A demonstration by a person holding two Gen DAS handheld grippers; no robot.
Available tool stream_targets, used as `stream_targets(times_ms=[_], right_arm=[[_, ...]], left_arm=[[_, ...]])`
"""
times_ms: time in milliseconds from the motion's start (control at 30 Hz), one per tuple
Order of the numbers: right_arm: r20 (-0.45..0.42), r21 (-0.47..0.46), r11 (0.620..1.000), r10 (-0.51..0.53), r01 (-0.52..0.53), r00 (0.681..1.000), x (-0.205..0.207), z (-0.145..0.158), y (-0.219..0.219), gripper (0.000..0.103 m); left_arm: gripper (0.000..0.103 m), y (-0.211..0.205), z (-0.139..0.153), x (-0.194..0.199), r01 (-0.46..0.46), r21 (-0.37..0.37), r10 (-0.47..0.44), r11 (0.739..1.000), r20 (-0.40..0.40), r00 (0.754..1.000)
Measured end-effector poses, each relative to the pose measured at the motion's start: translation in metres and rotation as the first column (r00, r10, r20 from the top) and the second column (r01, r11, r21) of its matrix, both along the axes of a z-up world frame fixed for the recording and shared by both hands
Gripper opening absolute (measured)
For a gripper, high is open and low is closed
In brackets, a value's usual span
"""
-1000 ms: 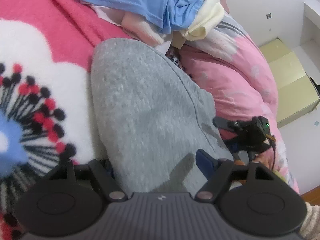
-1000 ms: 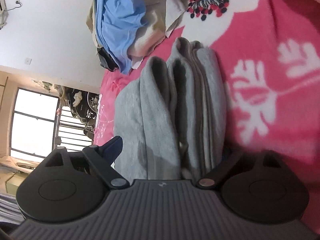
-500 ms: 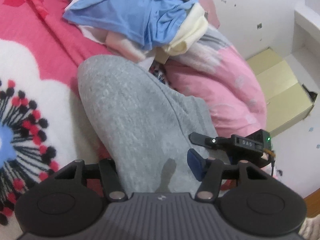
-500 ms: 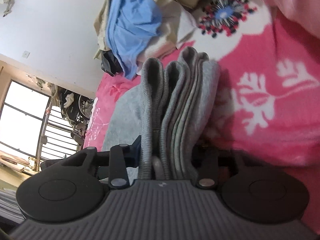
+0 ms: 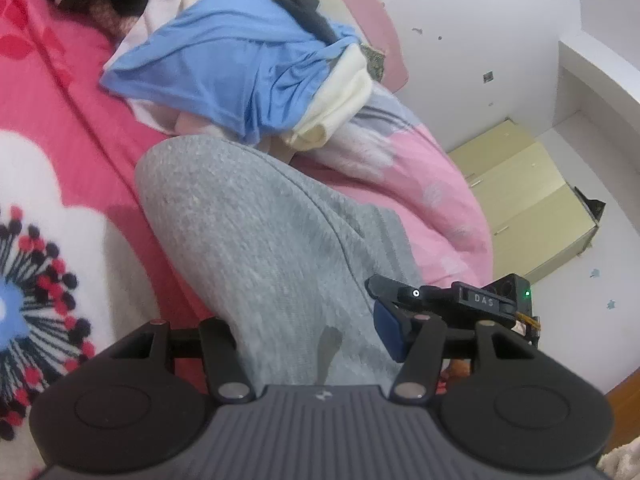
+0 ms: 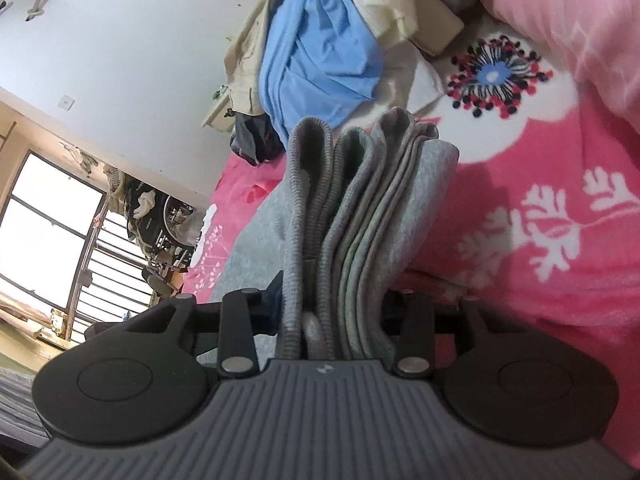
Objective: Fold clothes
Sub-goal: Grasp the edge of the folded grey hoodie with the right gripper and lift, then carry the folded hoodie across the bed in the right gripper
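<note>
Right gripper (image 6: 334,312): clamped on the stacked edges of the folded grey garment (image 6: 360,208); the layers stand packed upright between its two fingers.
Left gripper (image 5: 308,336): closed on the same grey garment (image 5: 256,248) at a broad folded part; the blue pad of one finger (image 5: 390,336) presses the cloth's side.
Right gripper seen from the left: a black body (image 5: 460,300) just beside the left gripper's blue pad, at the garment's edge.
Grey garment: runs forward from both grippers, held above the pink flowered blanket (image 5: 60,128).
Beyond the garment: a pile with a blue cloth (image 5: 224,64) on top and a cream one beside it.
Farther: a pink quilt (image 5: 432,200), then the white wall (image 5: 480,8).
</note>
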State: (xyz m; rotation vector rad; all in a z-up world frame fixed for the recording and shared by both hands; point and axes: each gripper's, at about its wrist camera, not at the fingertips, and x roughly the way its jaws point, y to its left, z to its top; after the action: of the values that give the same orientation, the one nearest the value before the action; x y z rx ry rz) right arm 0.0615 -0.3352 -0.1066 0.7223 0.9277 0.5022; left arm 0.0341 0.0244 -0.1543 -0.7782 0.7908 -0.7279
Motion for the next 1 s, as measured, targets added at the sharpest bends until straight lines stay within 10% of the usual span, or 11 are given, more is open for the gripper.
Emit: stream_targets(times_ms=[600, 1000], right_arm=[[0.14, 0.072, 0.994, 0.074, -0.085, 0.987, 0.02, 0.075, 0.061, 0.038], [0.31, 0.168, 0.955, 0.185, -0.246, 0.933, 0.031, 0.174, 0.135, 0.038]], left_arm=[[0.058, 0.066, 0.092, -0.021, -0.173, -0.018, 0.173, 0.985, 0.141, 0.975], [0.058, 0.111, 0.237, -0.068, -0.357, 0.064, 0.322, 0.932, 0.309, 0.895]])
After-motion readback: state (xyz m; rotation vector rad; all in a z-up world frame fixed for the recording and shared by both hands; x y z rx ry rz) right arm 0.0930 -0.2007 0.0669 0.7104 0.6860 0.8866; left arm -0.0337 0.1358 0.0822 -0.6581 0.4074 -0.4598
